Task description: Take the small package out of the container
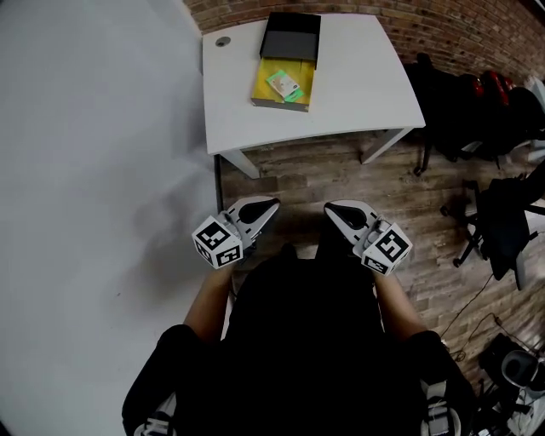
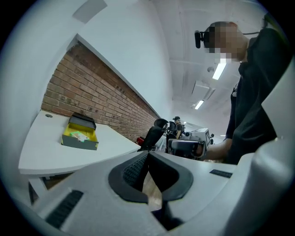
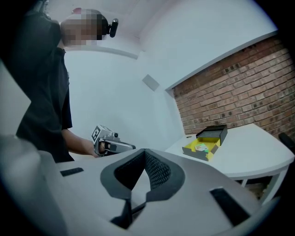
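Observation:
An open container (image 1: 262, 83) with a yellow lining and a black lid (image 1: 291, 38) folded back lies on the far side of a white table (image 1: 358, 85). A small green and white package (image 1: 283, 84) rests inside it. Both grippers hang close to my body, well short of the table. My left gripper (image 1: 271, 204) is shut and empty, and my right gripper (image 1: 330, 209) is shut and empty too. The left gripper view shows closed jaws (image 2: 148, 154) with the container (image 2: 80, 138) far off. In the right gripper view the container (image 3: 203, 150) sits beyond the closed jaws (image 3: 144, 151).
A white wall (image 1: 85, 170) runs along the left and a brick wall (image 1: 426, 17) stands behind the table. Black office chairs (image 1: 451, 111) and cables crowd the right side. Wood floor (image 1: 324, 179) lies between me and the table.

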`<state>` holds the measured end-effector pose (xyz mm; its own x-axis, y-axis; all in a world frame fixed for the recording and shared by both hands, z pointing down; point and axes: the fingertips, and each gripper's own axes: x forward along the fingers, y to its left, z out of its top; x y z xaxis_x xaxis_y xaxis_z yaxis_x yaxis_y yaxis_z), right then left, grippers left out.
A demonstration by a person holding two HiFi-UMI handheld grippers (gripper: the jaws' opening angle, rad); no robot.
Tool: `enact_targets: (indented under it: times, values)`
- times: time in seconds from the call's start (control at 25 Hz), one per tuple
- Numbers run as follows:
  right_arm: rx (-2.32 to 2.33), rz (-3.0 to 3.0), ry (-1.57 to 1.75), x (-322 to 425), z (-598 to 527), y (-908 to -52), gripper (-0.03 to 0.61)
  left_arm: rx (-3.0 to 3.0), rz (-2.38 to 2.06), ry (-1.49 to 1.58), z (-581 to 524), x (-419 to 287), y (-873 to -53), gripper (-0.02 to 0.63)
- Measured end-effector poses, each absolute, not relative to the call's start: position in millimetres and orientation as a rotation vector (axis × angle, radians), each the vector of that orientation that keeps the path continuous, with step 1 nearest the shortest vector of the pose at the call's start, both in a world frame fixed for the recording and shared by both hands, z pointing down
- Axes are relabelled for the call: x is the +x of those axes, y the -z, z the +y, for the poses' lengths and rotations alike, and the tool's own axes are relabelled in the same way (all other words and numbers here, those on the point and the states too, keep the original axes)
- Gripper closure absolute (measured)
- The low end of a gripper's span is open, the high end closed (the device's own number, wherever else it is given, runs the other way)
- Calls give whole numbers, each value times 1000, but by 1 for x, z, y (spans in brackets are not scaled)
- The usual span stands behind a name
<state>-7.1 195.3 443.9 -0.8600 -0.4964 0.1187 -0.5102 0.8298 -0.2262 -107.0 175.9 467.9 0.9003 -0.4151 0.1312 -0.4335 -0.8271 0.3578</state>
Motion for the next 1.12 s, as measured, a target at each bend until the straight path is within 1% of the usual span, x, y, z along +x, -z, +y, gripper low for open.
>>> enact_targets:
  times: [0.2, 0.44, 0.72, 1.12]
  values:
    - [714, -2985, -378, 21, 137, -450, 572, 2693, -747, -33, 123, -86, -457, 598]
    - [581, -3042, -353, 54, 64, -435, 572, 2673, -901, -92, 78, -58, -442, 598]
    - [364, -3084, -330, 76, 20, -437, 572, 2630, -1106, -112, 36, -38, -434, 597]
    - [350, -3128, -352, 100, -34, -428, 572, 2620, -1172, -246, -27, -29, -428, 597]
